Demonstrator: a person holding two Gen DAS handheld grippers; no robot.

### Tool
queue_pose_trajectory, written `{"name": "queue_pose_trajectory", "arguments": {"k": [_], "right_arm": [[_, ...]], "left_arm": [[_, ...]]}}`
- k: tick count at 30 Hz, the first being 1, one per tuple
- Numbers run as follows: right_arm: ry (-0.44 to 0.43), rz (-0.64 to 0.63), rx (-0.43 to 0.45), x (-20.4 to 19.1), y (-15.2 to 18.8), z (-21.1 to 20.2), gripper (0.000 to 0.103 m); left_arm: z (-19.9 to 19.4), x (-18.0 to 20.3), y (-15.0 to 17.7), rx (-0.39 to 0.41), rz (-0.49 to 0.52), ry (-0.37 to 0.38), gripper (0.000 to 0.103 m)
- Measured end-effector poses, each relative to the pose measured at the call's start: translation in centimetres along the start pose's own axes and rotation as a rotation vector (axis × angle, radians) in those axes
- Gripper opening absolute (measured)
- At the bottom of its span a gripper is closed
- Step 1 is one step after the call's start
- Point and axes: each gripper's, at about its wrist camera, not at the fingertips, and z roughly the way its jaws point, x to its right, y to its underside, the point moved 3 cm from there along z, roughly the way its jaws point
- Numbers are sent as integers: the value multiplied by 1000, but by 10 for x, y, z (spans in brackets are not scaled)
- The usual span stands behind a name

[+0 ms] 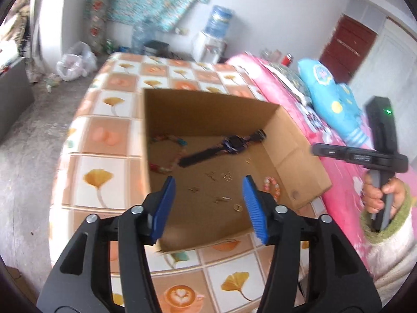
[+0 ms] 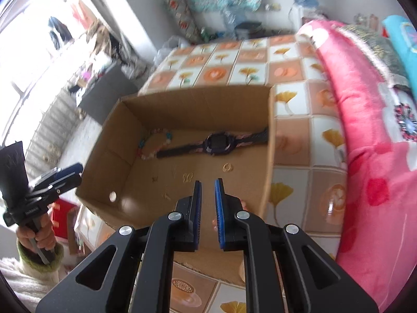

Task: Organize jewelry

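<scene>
A cardboard box (image 1: 159, 120) stands on the tiled tablecloth; it also shows in the right wrist view (image 2: 198, 101). Inside lie a dark watch (image 1: 229, 146) (image 2: 216, 142), a bead bracelet (image 1: 169, 154) (image 2: 153, 144), and several small gold earrings and rings (image 1: 224, 177) (image 2: 187, 177). A second pink-white bead bracelet (image 1: 271, 186) lies by the box's right wall. My left gripper (image 1: 208, 182) is open and empty above the box's near side. My right gripper (image 2: 208, 184) hovers over the near part of the box with its pads a narrow gap apart and nothing visible between them.
The table (image 1: 104, 104) has a tile-pattern cloth with leaf and coffee prints. A pink blanket (image 2: 365, 130) and blue pillow (image 1: 328, 96) lie on the right. A water dispenser (image 1: 213, 34) and plastic bags (image 1: 75, 62) stand at the back.
</scene>
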Motion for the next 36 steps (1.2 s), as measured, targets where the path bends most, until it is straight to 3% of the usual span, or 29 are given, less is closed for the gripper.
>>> {"name": "queue_pose_trajectory", "arguments": {"k": [3,5,10,12,19,31,36], "right_arm": [[27,71,74,15,4,-19,22],[28,148,94,32,13,-22,29],[-38,306,-25,58,42,12,31],[-79,318,-62,56,49,22,31],[-26,262,-68,37,54,18,36],[-56,301,-55,24,114,-25,36],[-69,346,-42,28,131,-26,36]], "left_arm": [[-7,-15,1,44,-37,-48,69],[-2,-23,3,29,-71,-52,71],[28,-35,15,-78,-171,-1,72],[37,-34,18,-100,-209,46,74],[35,-29,24,-93,-232,19,75],[-13,-16,66,-105,-217,50,75],[-15,-15,84,-119,-213,50,75]]}}
